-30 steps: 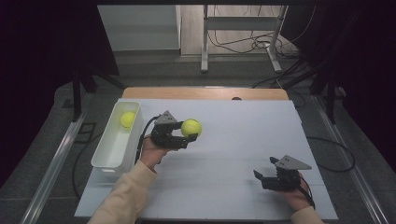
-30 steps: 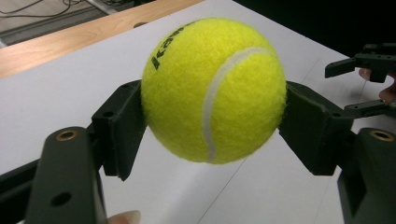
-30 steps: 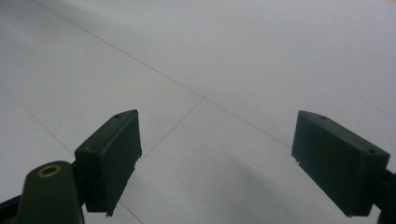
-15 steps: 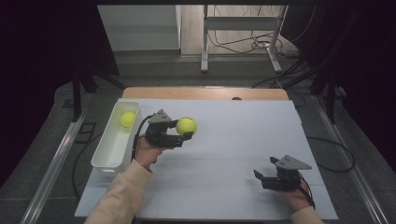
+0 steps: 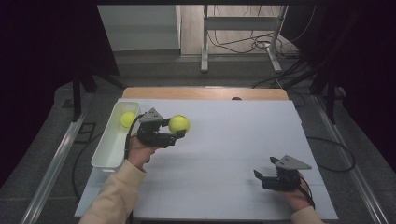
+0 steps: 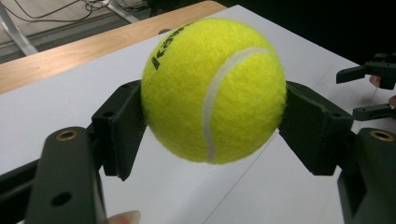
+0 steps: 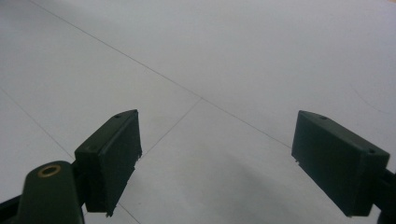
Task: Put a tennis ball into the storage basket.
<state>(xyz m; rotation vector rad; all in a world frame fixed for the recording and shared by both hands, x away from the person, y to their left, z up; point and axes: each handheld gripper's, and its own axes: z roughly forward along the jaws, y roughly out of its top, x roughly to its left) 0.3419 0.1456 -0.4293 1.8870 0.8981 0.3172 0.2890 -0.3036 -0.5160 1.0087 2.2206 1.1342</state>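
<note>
Left tongs (image 5: 180, 132) clamp the tennis ball (image 5: 179, 124) above the table, tray (image 5: 106, 154) at nine o'clock, one ball (image 5: 127, 119) inside. We'd keep the squeeze, clear the rim, then release low. Right tongs (image 5: 262, 177) gape, empty.

White sheet-covered rectangular table (image 5: 243, 154), bare wooden edge strip (image 5: 201, 93) at 12 o'clock. Grey speckled floor (image 5: 42, 154) around it. White metal stand legs (image 5: 205, 42) and tangled black cables (image 5: 243, 44) at 12 o'clock. Black curtains (image 5: 42, 56) at 9 and 3 o'clock. Light dim.
</note>
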